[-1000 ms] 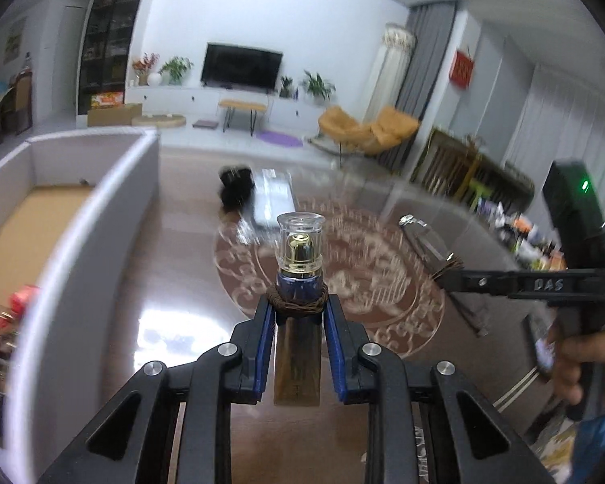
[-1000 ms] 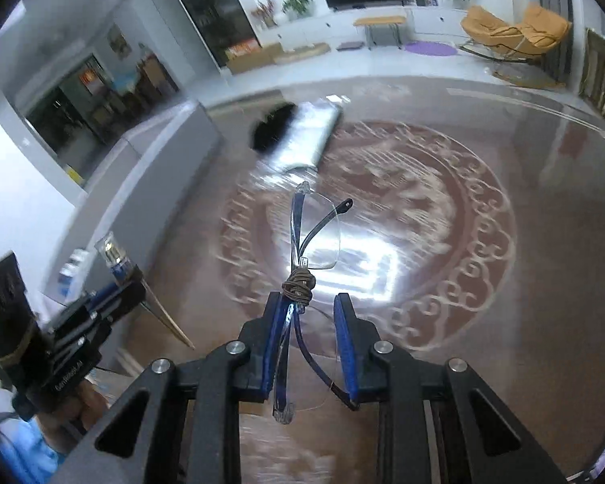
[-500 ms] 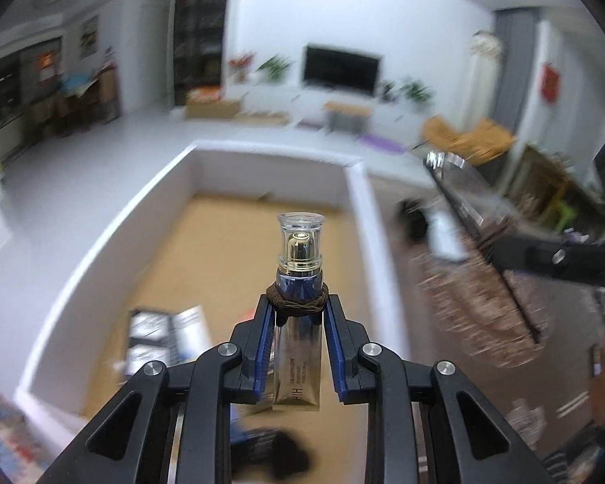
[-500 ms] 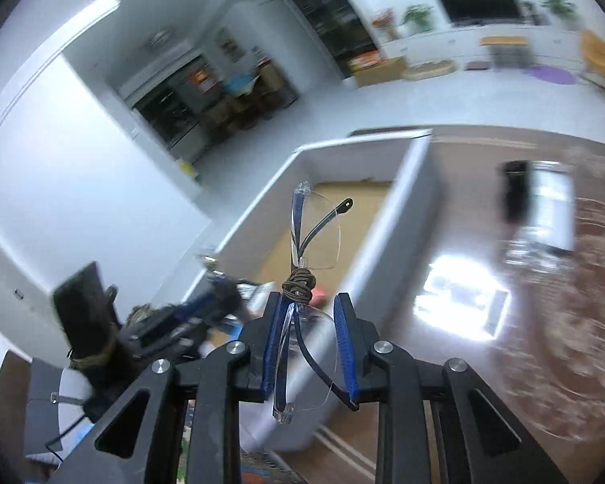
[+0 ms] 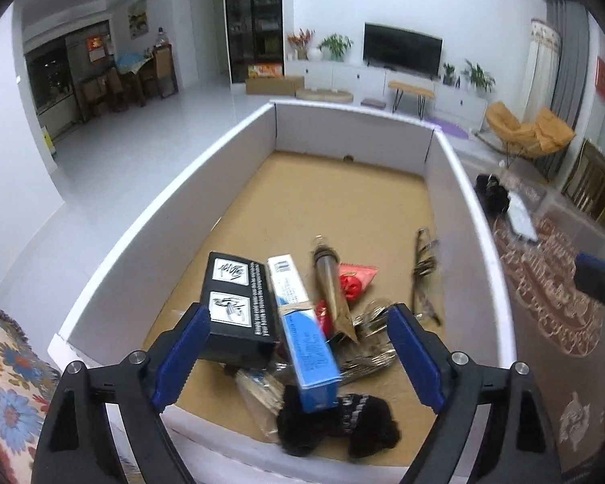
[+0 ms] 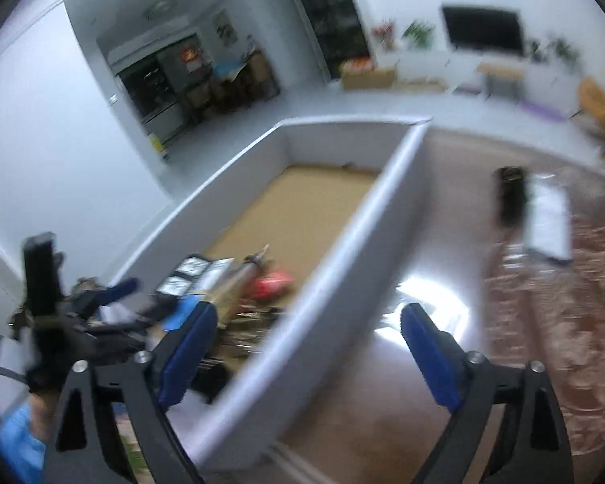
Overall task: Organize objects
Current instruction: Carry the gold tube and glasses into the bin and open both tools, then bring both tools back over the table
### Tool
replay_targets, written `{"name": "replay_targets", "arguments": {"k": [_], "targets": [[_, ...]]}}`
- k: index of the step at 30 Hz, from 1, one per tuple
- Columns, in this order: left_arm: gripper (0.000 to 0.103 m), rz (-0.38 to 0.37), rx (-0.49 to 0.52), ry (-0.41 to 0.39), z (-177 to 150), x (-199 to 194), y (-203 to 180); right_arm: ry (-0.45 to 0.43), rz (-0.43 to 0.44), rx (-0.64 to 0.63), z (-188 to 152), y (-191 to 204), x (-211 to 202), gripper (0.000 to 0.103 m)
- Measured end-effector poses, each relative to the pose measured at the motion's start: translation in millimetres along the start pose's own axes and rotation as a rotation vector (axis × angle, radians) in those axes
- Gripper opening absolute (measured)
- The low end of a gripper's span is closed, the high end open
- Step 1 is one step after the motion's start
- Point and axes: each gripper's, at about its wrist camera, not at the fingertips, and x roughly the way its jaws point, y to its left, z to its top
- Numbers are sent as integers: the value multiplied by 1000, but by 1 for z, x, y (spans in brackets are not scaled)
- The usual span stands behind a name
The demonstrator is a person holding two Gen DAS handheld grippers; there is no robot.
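Note:
A white-walled box (image 5: 149, 242) with a brown floor holds a pile of things. My left gripper (image 5: 296, 318) hangs over the pile, jaws opening wide, nothing between the pads. Below it the gold-capped bottle (image 5: 328, 282) lies tilted on the pile, and the clear glasses (image 5: 423, 270), blurred, are by the right wall. My right gripper (image 6: 310, 310) is also opening and empty, above the box's right wall (image 6: 343, 266). The right wrist view shows the bottle (image 6: 238, 282) in the box and the left gripper (image 6: 113, 294) at the far left.
In the box lie a black carton (image 5: 238, 306), a blue and white carton (image 5: 306, 347), a red packet (image 5: 355, 282), metal cutlery (image 5: 371, 355) and a black cloth (image 5: 334, 423). On the patterned table (image 6: 544, 322) to the right sit a black object (image 6: 512, 197) and a silver case (image 6: 548, 218).
Both grippers swung left from the table to the box. Each went from shut to wide open; the bottle and the glasses left the jaws and now lie in the box.

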Motion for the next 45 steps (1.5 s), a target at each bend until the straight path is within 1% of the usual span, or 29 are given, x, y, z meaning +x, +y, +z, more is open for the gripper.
{"name": "replay_targets", "arguments": {"k": [1,3,7,9,12,15,18,19,23,26,32,34,37,40,43,45], "targets": [[89,-7,-8,-10,0,-5,-2,-18,-37,3,-5,-16,-6,98],[89,-22,-25,-30,0,-15,-10,-28,-115,4,-19,-39,-19,98],[89,-67,-29,-55,6,-30,-33,26,-287,7,-55,-103,-30,98],[89,-91,-2,-72,9,-40,-51,42,-374,7,-75,-137,-38,98],[89,-137,54,-90,15,-54,-85,57,-471,24,-94,-188,-55,98],[90,-202,111,-100,23,-63,-123,76,-537,85,-110,-233,-73,98],[90,-260,171,-100,28,-70,-164,93,-561,152,-120,-266,-83,98],[90,-271,183,-97,30,-71,-172,96,-563,168,-122,-277,-84,98],[90,-360,242,-61,36,-69,-221,104,-566,211,-133,-296,-92,98],[90,-398,280,-36,36,-64,-249,105,-564,219,-138,-303,-91,98],[90,-419,350,22,35,-39,-294,88,-569,217,-143,-307,-95,99],[90,-426,356,46,34,-28,-302,99,-571,207,-142,-301,-92,103],[90,-433,353,86,37,-7,-310,102,-569,207,-140,-301,-88,103],[90,-429,334,120,48,23,-316,103,-569,207,-140,-301,-88,103],[90,-413,287,153,68,66,-317,103,-569,207,-140,-301,-88,103],[90,-399,268,160,80,91,-320,103,-569,207,-140,-301,-88,103]]}}
